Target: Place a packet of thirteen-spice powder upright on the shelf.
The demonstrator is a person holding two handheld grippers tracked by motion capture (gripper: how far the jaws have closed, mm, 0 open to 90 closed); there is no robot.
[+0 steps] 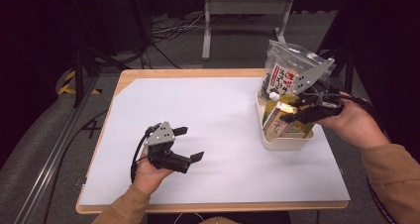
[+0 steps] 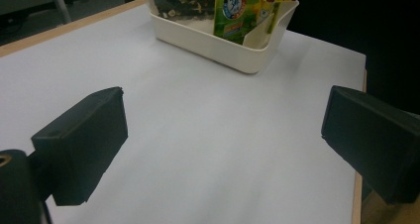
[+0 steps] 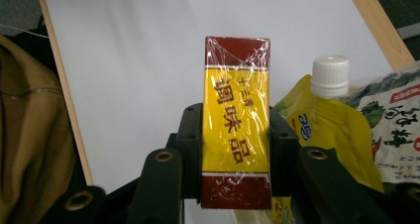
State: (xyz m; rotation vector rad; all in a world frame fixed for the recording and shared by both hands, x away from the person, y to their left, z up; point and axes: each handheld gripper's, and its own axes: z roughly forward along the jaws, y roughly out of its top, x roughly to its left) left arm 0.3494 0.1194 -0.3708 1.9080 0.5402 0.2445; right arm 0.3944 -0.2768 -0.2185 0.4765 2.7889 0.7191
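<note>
The right tongs (image 3: 236, 135) are clamping the yellow seasoning box (image 3: 236, 122) above the bin (image 1: 285, 140) at three o'clock, already holding two pouches, while the left tongs (image 2: 223, 135) are idling wide open and empty.

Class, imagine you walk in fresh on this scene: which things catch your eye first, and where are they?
First, the yellow and dark red film-wrapped box, clamped in the right tool above the cream plastic bin at the table's right. That bin holds a clear printed snack bag and a yellow spouted pouch with a white cap. The left tool gapes open over the white table sheet.
</note>
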